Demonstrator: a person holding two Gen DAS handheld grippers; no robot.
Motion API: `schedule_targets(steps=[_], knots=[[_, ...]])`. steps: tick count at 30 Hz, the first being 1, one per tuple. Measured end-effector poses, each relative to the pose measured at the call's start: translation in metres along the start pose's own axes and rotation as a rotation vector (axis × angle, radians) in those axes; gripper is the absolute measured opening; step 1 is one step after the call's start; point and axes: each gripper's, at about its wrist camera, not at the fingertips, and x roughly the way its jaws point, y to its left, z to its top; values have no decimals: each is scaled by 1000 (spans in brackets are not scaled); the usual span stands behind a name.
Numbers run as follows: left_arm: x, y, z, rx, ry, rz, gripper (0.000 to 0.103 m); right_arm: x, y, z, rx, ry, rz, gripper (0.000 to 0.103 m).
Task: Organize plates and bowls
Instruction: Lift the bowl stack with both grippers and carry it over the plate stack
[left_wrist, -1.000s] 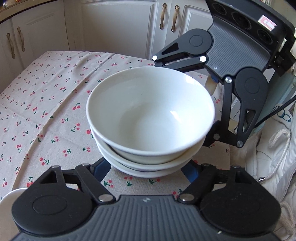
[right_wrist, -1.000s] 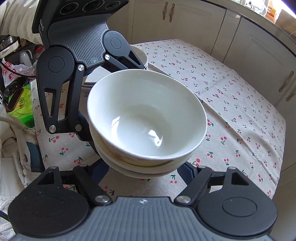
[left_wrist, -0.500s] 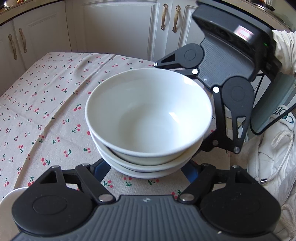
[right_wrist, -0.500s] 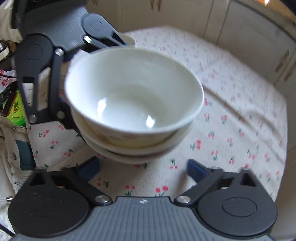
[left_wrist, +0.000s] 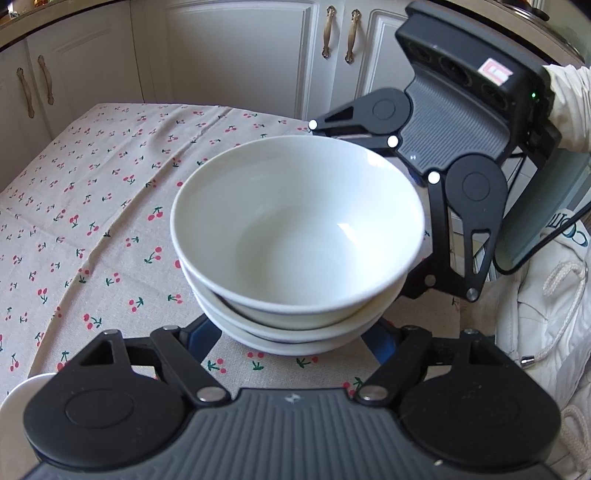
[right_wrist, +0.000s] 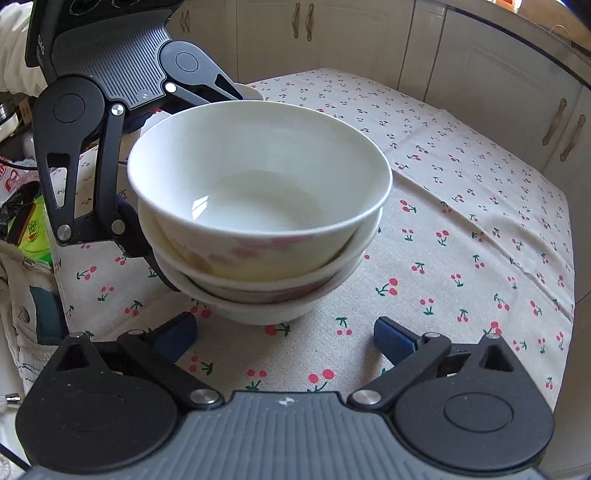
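Observation:
A stack of three white bowls (left_wrist: 295, 243) stands on the cherry-print tablecloth (left_wrist: 92, 206); it also shows in the right wrist view (right_wrist: 258, 206). My left gripper (left_wrist: 291, 338) has its blue fingers on either side of the stack's base, pressed against the lowest bowl. My right gripper (right_wrist: 284, 330) is open and empty, its blue fingertips (right_wrist: 391, 336) just short of the stack. Each gripper shows beyond the bowls in the other's view.
A white dish (left_wrist: 26, 387) sits at the table's near left edge. Another white dish (right_wrist: 251, 94) peeks out behind the left gripper. White cupboards (left_wrist: 236, 51) stand behind the table. Bags and clutter (right_wrist: 33, 229) lie off the table's left edge.
My right gripper has let go of the bowl stack and drawn back, its fingers now clear of it. The left gripper stays around the stack's base.

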Motion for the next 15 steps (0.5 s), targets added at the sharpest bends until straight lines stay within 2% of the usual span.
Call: schedule_targets(steps=[5, 10, 15], knots=[[0, 1, 0, 4, -3, -7, 81, -17, 2, 7, -98, -59, 29, 102], [-2, 1, -2, 14, -12, -7, 81, -22, 3, 11, -137, -59, 71, 86], [-4, 2, -4, 19, -15, -7, 81, -25, 5, 13, -149, -60, 81, 85]])
